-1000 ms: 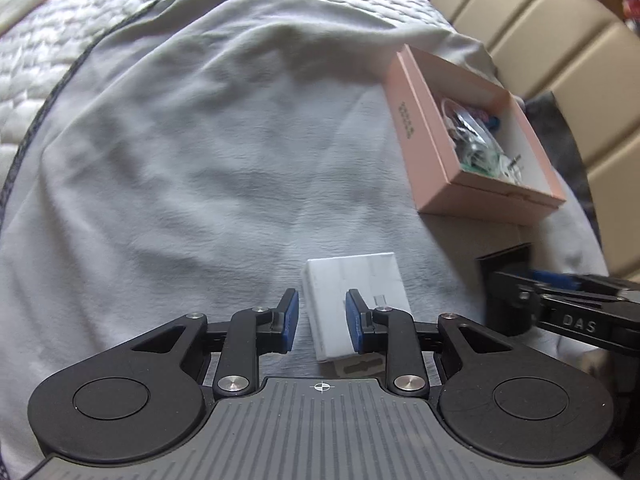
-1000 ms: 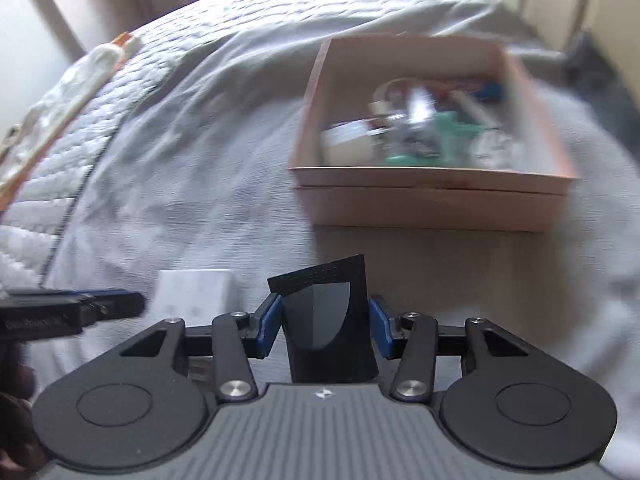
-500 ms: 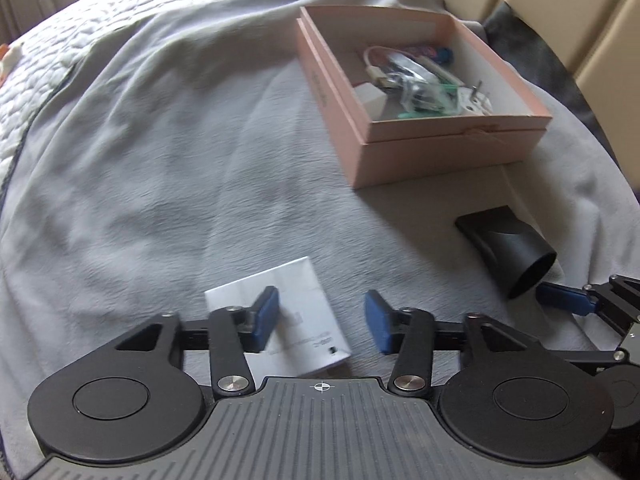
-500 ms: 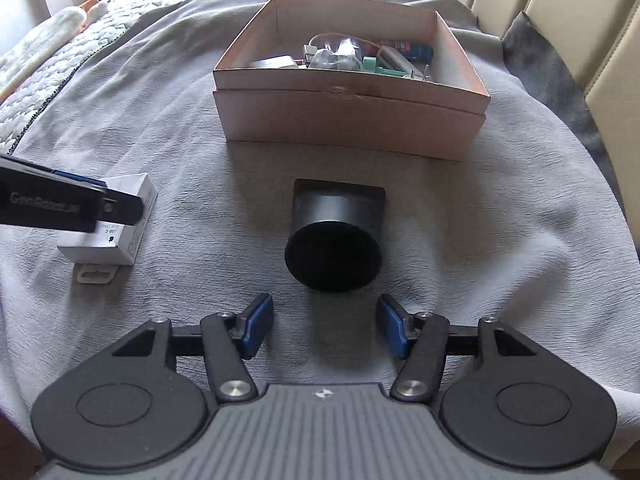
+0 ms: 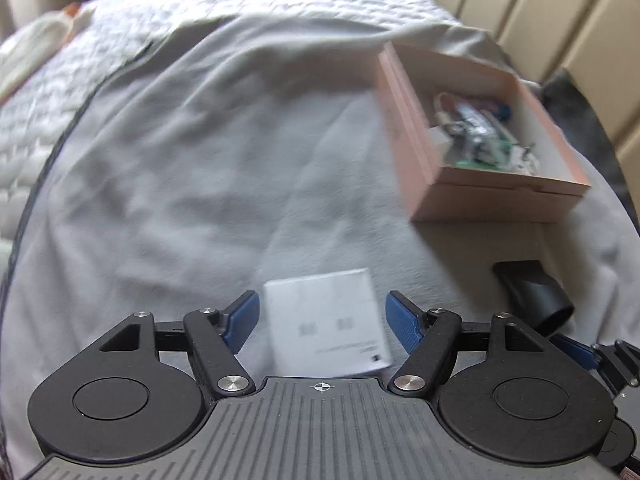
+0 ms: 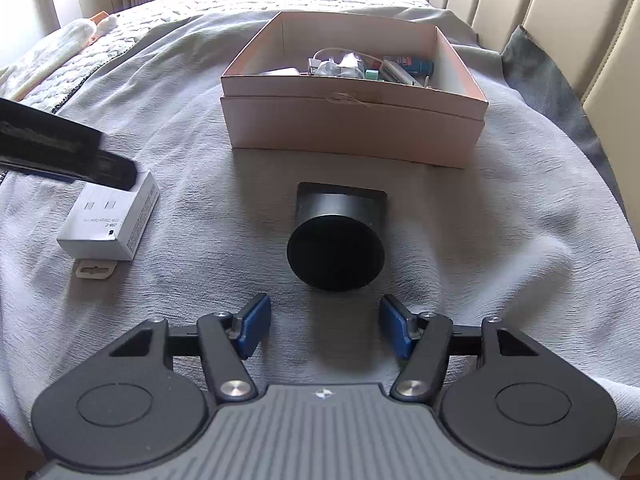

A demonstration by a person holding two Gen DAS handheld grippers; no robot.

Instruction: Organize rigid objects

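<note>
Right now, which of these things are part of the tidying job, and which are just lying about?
Part of the job:
white box
black nozzle
pink box of small items

Just lying about:
grey blanket
white quilt
padded headboard

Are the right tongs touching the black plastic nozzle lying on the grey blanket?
Apart. In the right wrist view, the right tongs stand open, and a strip of grey blanket shows between their blue pads and the black plastic nozzle.

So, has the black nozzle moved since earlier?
Yes. The nozzle left the right gripper, whose jaws have just been opening, now empty, and lies on the blanket before the pink box.
</note>
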